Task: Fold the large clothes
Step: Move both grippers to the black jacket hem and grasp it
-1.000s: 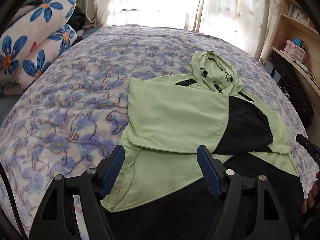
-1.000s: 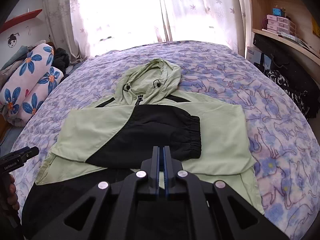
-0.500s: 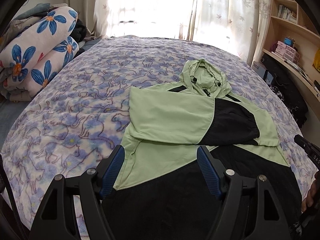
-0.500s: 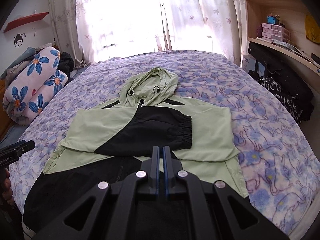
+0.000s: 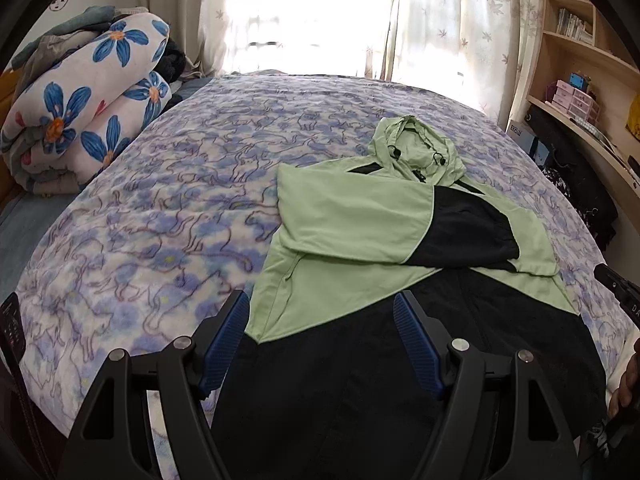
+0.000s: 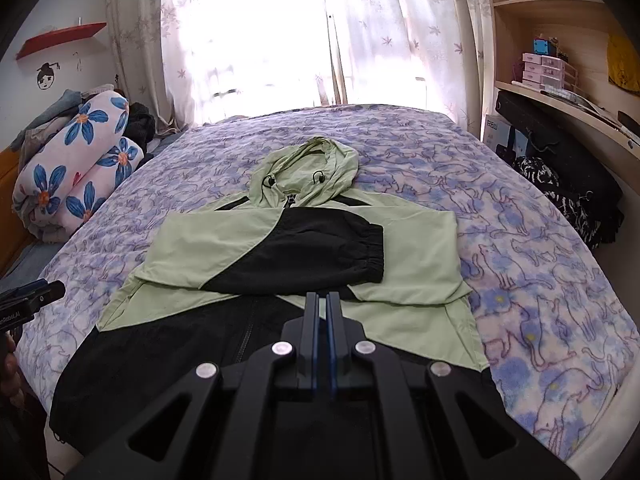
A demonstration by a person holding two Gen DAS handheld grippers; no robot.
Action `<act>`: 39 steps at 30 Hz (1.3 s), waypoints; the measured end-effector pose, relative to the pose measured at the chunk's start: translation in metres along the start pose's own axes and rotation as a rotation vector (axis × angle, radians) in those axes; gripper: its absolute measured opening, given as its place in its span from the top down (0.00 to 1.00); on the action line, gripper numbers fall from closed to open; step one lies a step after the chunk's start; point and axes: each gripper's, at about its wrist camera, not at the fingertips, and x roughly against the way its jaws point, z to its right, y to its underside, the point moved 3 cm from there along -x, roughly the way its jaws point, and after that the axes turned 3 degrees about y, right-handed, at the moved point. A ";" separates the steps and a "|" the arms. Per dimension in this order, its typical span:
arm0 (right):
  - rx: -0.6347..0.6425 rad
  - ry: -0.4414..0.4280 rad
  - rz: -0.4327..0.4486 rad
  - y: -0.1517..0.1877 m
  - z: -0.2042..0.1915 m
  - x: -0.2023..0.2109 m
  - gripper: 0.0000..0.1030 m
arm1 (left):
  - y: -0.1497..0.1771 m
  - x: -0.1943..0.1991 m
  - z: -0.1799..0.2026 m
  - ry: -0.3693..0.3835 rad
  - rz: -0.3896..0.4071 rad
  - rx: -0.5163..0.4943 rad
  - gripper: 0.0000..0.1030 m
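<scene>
A light green and black hooded jacket [image 5: 352, 216] lies flat on the bed, hood toward the window, with both sleeves folded across its chest. The black-cuffed sleeve [image 6: 320, 252] lies on top. My left gripper [image 5: 320, 304] hangs open over the jacket's near left part, where green meets the black hem, with nothing between its blue pads. My right gripper [image 6: 321, 300] is shut and empty, above the middle of the jacket [image 6: 224, 248] near its lower edge. Each gripper shows at the edge of the other's view: the left gripper [image 6: 28, 300] and the right gripper [image 5: 618, 292].
The bed [image 5: 180, 184] has a purple cat-print cover. A rolled floral quilt [image 5: 88, 104] sits at the far left. A wooden desk and shelves [image 5: 580, 128] with a black bag [image 6: 560, 168] line the right side. A curtained window is behind the bed.
Both grippers have drawn back and risen from the jacket, so it looks smaller and more of its black hem shows. The jacket has not moved.
</scene>
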 end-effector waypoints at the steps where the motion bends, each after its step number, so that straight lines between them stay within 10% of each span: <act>1: 0.004 0.000 -0.002 0.003 0.000 0.002 0.97 | 0.004 0.001 -0.003 -0.003 -0.008 0.002 0.29; 14: -0.017 0.002 -0.096 0.039 0.027 0.010 0.95 | 0.068 -0.003 -0.059 -0.036 -0.175 0.098 0.28; 19: -0.023 0.020 -0.117 0.053 0.042 0.016 0.77 | 0.091 -0.009 -0.072 -0.041 -0.237 0.105 0.28; 39: -0.110 0.101 -0.296 0.114 0.125 0.023 0.71 | 0.133 -0.024 -0.090 0.157 -0.356 0.157 0.23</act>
